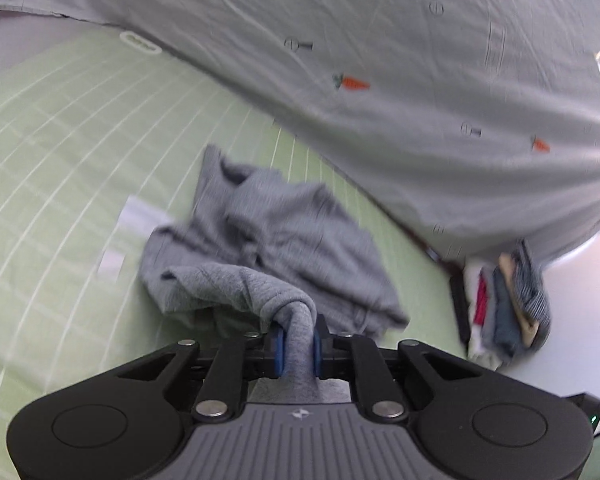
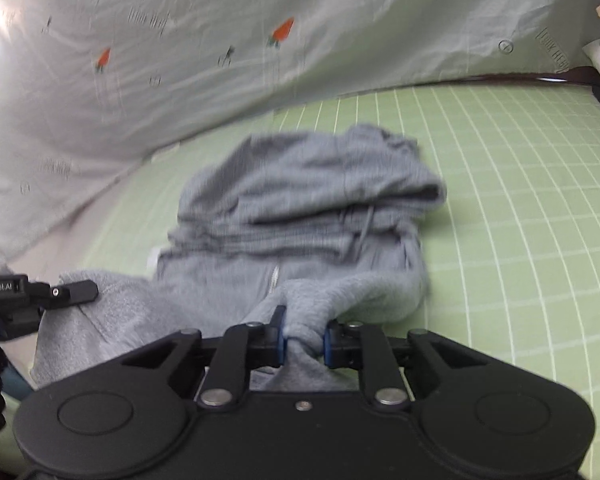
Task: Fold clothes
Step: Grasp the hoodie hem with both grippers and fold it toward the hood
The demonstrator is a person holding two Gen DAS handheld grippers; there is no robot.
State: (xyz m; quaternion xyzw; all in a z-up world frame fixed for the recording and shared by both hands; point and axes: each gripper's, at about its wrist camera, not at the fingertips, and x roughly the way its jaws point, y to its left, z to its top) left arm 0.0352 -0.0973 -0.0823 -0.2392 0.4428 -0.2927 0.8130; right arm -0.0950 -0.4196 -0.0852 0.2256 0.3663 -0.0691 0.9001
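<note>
Crumpled grey garment (image 1: 268,240) on green grid mat (image 1: 60,152), left tongs (image 1: 298,344) and right tongs (image 2: 304,340) each clamped on a bunched fold at six o'clock.

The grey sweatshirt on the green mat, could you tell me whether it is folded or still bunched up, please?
Bunched up, not folded. The grey sweatshirt lies crumpled in uneven ridges on the green mat, and each gripper's fingers pinch a gathered wad of it.
</note>
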